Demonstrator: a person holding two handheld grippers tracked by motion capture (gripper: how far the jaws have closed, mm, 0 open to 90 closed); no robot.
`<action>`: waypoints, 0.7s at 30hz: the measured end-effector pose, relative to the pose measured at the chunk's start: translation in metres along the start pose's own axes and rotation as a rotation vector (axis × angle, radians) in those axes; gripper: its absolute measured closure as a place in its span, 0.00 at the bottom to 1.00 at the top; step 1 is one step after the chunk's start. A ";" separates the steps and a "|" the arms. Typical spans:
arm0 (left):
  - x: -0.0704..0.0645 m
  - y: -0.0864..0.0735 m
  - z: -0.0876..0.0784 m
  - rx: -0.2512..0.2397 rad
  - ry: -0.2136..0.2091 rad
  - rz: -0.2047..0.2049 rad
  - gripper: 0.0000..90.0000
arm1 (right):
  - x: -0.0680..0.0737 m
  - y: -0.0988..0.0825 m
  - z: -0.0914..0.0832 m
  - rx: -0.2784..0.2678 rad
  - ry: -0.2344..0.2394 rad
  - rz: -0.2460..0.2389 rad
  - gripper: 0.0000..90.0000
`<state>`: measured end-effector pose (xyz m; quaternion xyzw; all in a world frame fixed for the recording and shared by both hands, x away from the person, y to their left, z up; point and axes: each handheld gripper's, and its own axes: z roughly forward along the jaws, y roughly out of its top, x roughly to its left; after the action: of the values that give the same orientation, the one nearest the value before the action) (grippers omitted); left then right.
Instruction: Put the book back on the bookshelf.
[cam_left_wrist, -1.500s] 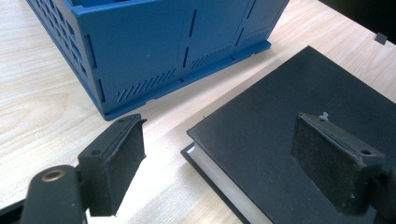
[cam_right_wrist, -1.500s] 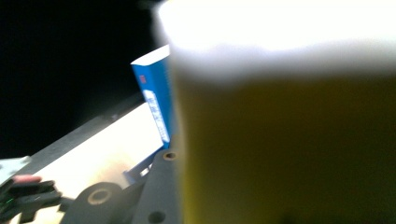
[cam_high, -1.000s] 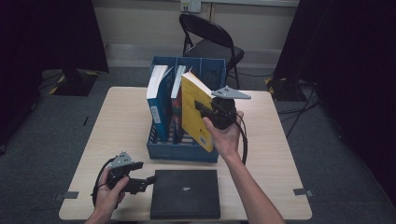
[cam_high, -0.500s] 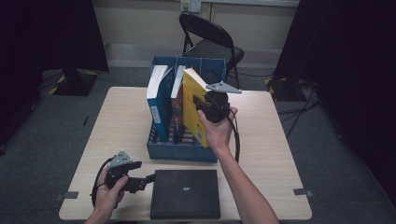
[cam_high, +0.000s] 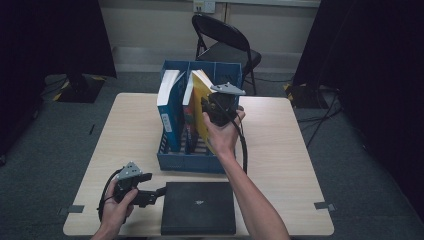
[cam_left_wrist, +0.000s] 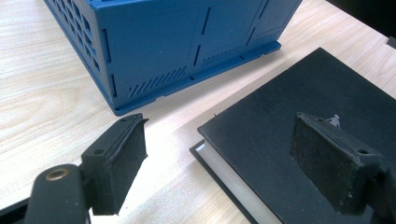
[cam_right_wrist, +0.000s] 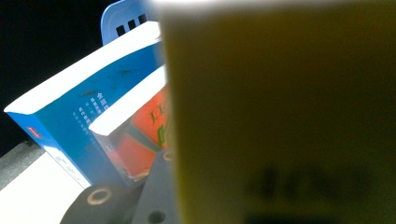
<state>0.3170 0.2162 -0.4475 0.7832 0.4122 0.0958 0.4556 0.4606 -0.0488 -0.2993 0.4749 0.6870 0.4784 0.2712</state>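
The right gripper (cam_high: 212, 107) is closed on the yellow book (cam_high: 201, 107) and holds it tilted in the blue file crate (cam_high: 192, 160), which stands toward the far edge of the table (cam_high: 300, 150). A blue book (cam_high: 168, 107) and an orange book (cam_right_wrist: 140, 135) already stand inside, so I judge two are done. The black book (cam_high: 200, 207) lies at the near edge; the left gripper (cam_left_wrist: 219, 163) rests beside it, jaws apart and empty.

Your counter (cam_high: 285, 150) is pale, matt wood grain. The crate (cam_left_wrist: 187, 46) looks like smooth blue plastic with moulded slots. The black book (cam_left_wrist: 303, 116) has a matt cover over white paper; the yellow book's (cam_right_wrist: 280, 116) cover looks dull.
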 end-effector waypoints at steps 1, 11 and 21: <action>0.000 0.000 0.001 -0.004 0.002 0.001 0.20 | 0.000 0.000 0.001 -0.001 0.000 0.000 0.84; -0.002 0.000 0.003 0.003 -0.007 0.009 0.20 | 0.006 0.006 0.014 -0.017 -0.034 0.015 0.84; -0.001 0.000 0.002 0.002 -0.006 0.006 0.20 | 0.006 0.007 0.030 -0.031 -0.065 0.026 0.84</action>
<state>0.3175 0.2139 -0.4482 0.7852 0.4084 0.0944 0.4558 0.4857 -0.0309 -0.3043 0.4949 0.6641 0.4768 0.2945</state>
